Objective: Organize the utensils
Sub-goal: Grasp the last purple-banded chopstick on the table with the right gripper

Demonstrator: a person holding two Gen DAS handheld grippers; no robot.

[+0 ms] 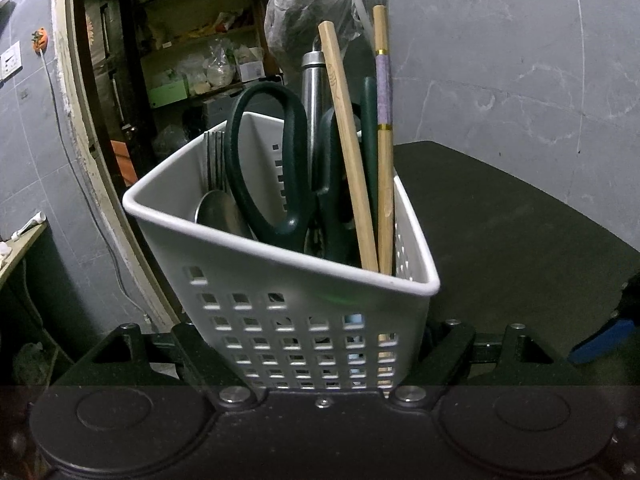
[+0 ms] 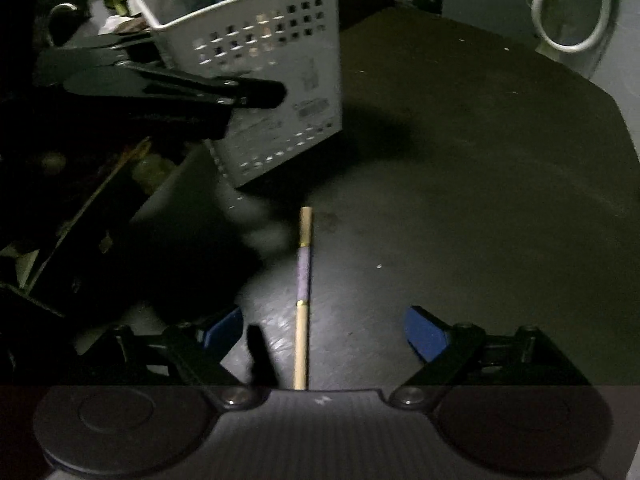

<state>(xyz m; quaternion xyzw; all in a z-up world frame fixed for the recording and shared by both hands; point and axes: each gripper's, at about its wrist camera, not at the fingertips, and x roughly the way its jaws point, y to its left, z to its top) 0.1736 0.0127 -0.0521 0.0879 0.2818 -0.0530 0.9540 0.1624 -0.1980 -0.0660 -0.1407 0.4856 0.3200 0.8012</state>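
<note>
A white perforated basket (image 1: 304,316) fills the left wrist view, tilted and gripped between the jaws of my left gripper (image 1: 316,340). It holds dark green scissors (image 1: 264,160), two wooden chopsticks (image 1: 348,152), one with a purple band (image 1: 383,92), a steel handle (image 1: 312,92), a spoon (image 1: 218,212) and forks. In the right wrist view a second purple-banded chopstick (image 2: 303,276) lies on the dark table (image 2: 460,160). My right gripper (image 2: 324,320) hangs over its near end, blue fingers (image 2: 424,332) wide apart and not touching it. The basket (image 2: 272,80) stands beyond to the left, a black left finger (image 2: 248,90) against its side.
A plastic-wrapped object (image 1: 308,12) stands behind the basket. Left of it a doorway shows cluttered shelves (image 1: 192,60). Grey marbled wall (image 1: 520,60) backs the table, whose rounded edge (image 2: 616,112) curves on the right. A white hose loop (image 2: 572,8) hangs beyond it.
</note>
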